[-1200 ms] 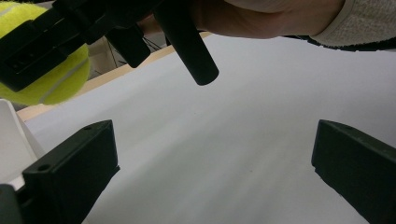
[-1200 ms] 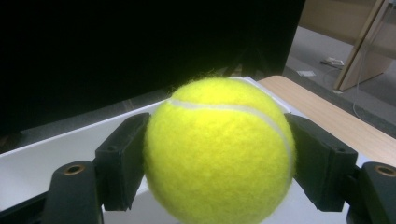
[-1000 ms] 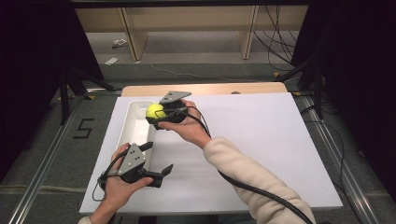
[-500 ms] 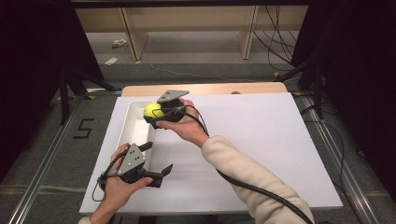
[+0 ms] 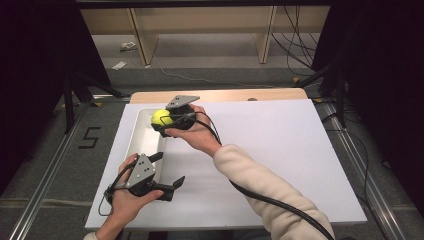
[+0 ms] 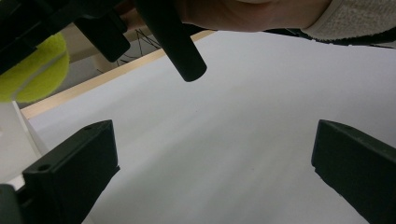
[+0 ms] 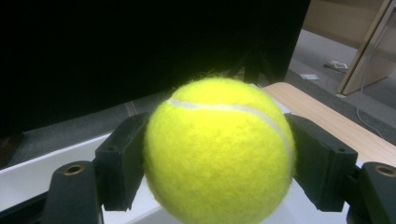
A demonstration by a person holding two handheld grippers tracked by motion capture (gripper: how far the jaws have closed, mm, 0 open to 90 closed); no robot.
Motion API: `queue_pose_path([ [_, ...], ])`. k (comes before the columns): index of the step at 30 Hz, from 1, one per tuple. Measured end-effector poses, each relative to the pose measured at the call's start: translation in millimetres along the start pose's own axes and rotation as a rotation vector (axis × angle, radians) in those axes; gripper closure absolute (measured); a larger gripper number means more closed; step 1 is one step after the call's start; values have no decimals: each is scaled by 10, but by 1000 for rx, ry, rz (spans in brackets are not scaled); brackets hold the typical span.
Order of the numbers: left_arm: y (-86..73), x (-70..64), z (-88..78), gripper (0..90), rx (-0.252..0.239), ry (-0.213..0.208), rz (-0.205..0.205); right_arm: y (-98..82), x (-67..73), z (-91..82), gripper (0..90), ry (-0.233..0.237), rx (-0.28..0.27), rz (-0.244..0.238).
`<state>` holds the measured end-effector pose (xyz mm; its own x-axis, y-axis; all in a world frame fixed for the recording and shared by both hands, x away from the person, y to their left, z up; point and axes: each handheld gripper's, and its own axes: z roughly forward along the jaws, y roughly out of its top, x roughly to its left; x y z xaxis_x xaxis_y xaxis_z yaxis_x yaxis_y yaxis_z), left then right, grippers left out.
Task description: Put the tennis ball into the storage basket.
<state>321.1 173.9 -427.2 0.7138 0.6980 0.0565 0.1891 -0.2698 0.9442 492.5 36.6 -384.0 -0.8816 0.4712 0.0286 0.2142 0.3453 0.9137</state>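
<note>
Tennis ball [image 7: 218,151] between right gripper [image 7: 219,163] jaws

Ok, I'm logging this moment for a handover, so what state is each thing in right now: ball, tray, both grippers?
Yellow felt tennis ball: clamped between the right gripper's jaws, held above the tray.
Long white plastic tray: lying flat on the white board, nothing visible inside.
Right gripper: shut on the ball.
Left gripper: open, holding nothing, low over the white board.
</note>
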Motion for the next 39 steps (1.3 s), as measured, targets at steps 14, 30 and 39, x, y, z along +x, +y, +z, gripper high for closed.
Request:
queue_pose_path([
  [14,0,-2,-2,0,2,0,0,39,-2,42,269,7,4,-1],
  [30,-1,-2,-4,0,2,-2,1,69,-16,98,269,6,3,3],
  [39,1,-6,-2,0,2,-2,2,80,-15,116,269,7,7,3],
])
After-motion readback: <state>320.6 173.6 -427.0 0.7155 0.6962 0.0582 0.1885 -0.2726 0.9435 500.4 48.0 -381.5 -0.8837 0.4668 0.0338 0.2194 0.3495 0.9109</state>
